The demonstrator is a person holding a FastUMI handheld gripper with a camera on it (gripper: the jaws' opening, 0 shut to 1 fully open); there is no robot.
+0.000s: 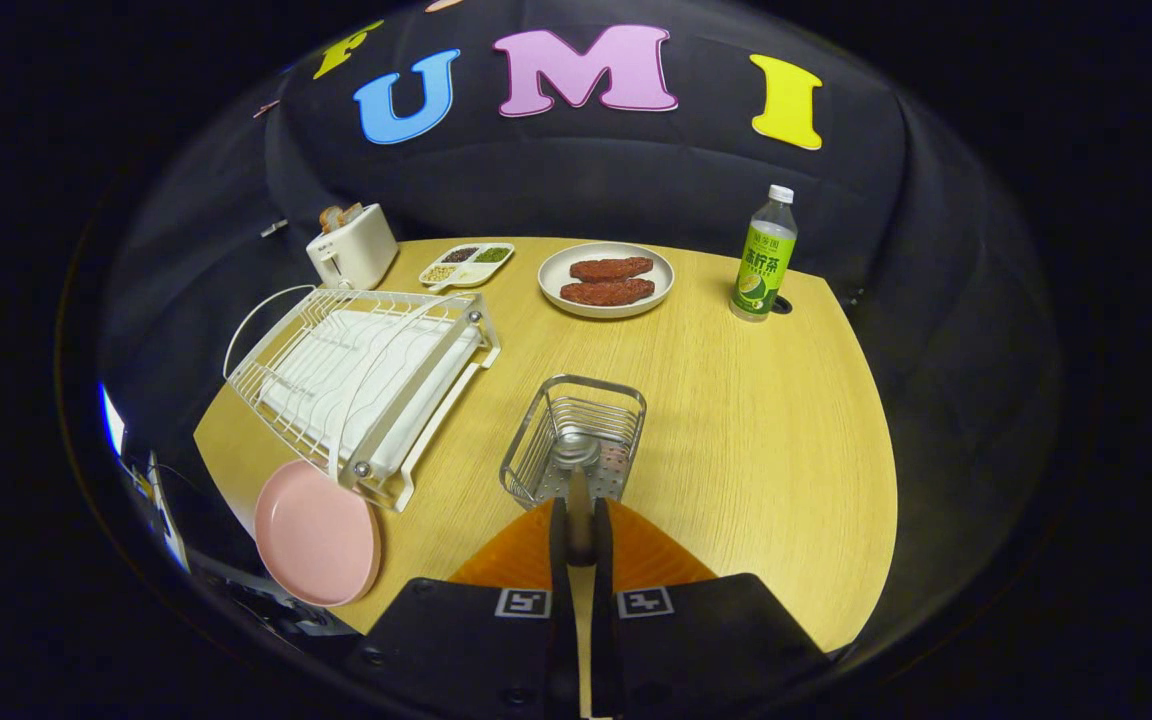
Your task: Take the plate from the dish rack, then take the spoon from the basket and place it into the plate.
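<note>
At the bottom centre, gripper (577, 535): its two fingers stood close together and clenched the handle of the spoon (576, 470) between them.
Spoon: its metal bowl sat just ahead of the fingertips, over the wire basket (536, 440); whether it touched the basket, I cannot tell.
Basket: a small metal wire one, at the centre of the wooden table (766, 420).
Pink plate (318, 534): lay flat at the lower left, at the table's edge, just beside the near corner of the dish rack.
Dish rack (361, 385): white, at the left of the frame.
Upper part: a white toaster (352, 250), a divided tray (466, 264), a plate with two meat pieces (606, 280), a green drink bottle (764, 260).
</note>
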